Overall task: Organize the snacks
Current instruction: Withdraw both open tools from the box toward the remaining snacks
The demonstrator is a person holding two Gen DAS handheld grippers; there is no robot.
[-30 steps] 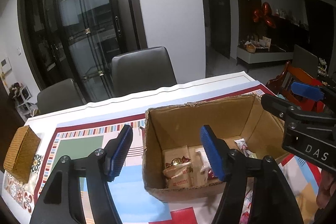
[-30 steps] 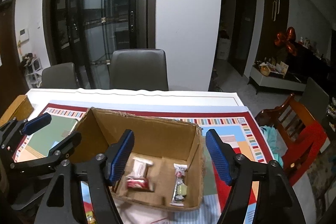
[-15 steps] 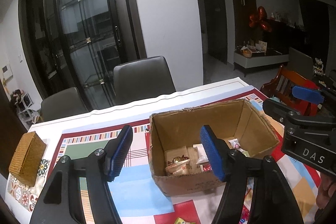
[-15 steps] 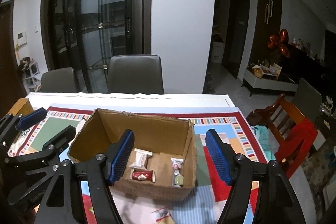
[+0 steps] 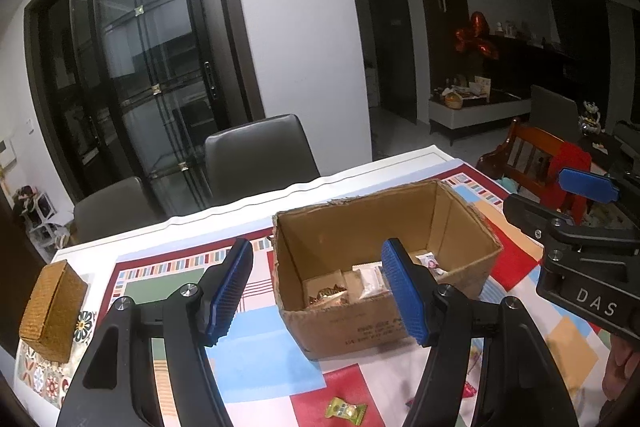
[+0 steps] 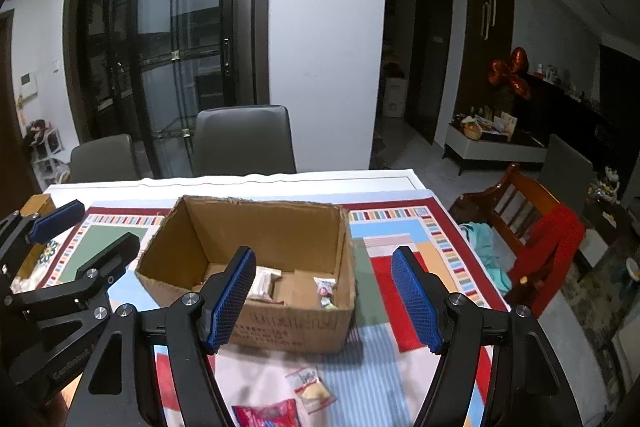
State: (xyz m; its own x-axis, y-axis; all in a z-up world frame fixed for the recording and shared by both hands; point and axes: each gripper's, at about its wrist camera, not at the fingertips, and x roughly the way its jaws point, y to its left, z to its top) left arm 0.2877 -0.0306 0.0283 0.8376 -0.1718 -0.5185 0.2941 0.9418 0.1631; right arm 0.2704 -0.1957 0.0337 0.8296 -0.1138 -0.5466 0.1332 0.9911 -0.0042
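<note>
Both hand-held grippers have pulled back and a bit up since a second ago: the cardboard box (image 5: 384, 267) now sits smaller and further off in both wrist views, and loose snacks on the near worktop (image 6: 372, 379) have come into view below the jaws.

State now:
- Left hand-held gripper (image 5: 320, 293): jaws apart, nothing between the pads.
- Right hand-held gripper (image 6: 326, 301): jaws apart too, empty.
- Box stands upright and open-topped on the patterned cloth, mid-worktop. Several wrapped snacks are already on its floor, incl. a gold-wrapped one (image 5: 326, 294) and a small white packet (image 6: 325, 291).
- Still outside, on the near side of the box: green wrapped candy (image 5: 345, 407), white-and-red packet (image 6: 310, 389), red packet (image 6: 266, 415) at the bottom edge of the right view, partly cut off.

My read: between picks. The last drop looks finished, and both grippers are retreating to go for the remaining loose items.

Next move calls for: tipping one gripper down toward a loose packet near the worktop edge, straddling it with the pads and closing. The packets are flat and thin, so the pads need to get low against the cloth. Right gripper is best placed for the white-and-red packet, left for the green candy.
</note>
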